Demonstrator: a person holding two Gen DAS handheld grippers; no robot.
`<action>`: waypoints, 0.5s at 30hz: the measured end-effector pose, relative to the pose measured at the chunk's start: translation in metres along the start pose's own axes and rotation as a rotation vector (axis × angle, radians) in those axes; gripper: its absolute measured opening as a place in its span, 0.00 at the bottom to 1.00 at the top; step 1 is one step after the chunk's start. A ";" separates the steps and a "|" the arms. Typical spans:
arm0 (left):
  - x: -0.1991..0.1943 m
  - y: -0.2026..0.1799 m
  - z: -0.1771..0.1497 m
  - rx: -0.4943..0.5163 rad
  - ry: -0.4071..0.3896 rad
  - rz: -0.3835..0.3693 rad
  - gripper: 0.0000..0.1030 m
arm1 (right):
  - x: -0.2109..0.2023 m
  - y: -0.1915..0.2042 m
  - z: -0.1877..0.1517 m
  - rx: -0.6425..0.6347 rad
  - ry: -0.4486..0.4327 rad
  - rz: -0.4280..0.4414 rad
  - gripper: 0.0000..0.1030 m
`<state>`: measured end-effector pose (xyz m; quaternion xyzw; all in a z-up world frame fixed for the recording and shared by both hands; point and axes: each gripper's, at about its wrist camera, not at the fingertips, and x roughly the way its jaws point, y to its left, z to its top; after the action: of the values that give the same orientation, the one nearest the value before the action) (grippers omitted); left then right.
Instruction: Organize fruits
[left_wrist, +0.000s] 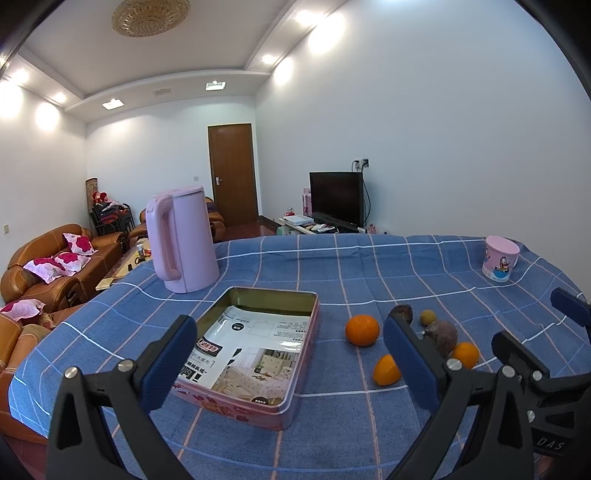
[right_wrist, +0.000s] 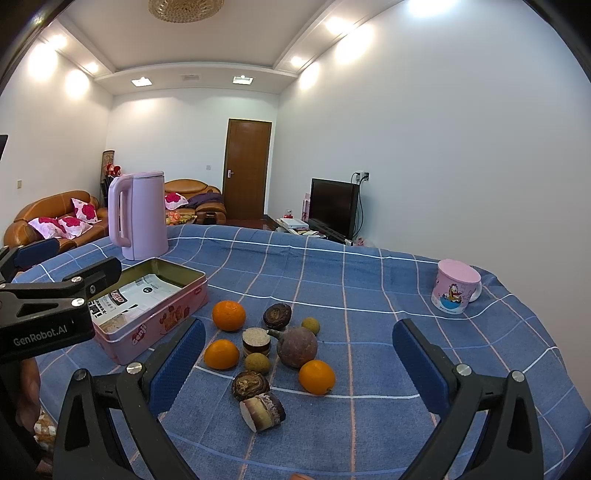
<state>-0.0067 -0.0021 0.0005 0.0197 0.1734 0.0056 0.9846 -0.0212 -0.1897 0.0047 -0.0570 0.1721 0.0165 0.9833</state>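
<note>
The fruits (right_wrist: 273, 354), oranges, a passion fruit and small brown ones, lie clustered on the blue checked tablecloth (right_wrist: 369, 266), just right of the open pink tin (right_wrist: 155, 325). Left gripper (left_wrist: 290, 363) and right gripper (right_wrist: 299, 363) hover spread wide, empty.

Home living rm: leather sofas (right_wrist: 55, 218) w/ floral cushions, 1 TV (right_wrist: 332, 206) (off), wooden door (right_wrist: 247, 170).
</note>
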 end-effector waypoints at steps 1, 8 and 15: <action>0.000 0.000 0.000 0.000 0.000 -0.001 1.00 | 0.000 0.000 0.000 0.000 0.000 0.000 0.99; 0.001 -0.001 -0.001 0.002 0.005 0.000 1.00 | 0.001 0.001 -0.001 -0.001 0.002 0.000 0.99; 0.002 0.000 -0.002 -0.001 0.010 0.001 1.00 | 0.001 0.002 -0.002 -0.002 0.005 0.002 0.99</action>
<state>-0.0057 -0.0015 -0.0016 0.0191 0.1782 0.0063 0.9838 -0.0208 -0.1883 0.0019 -0.0581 0.1745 0.0173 0.9828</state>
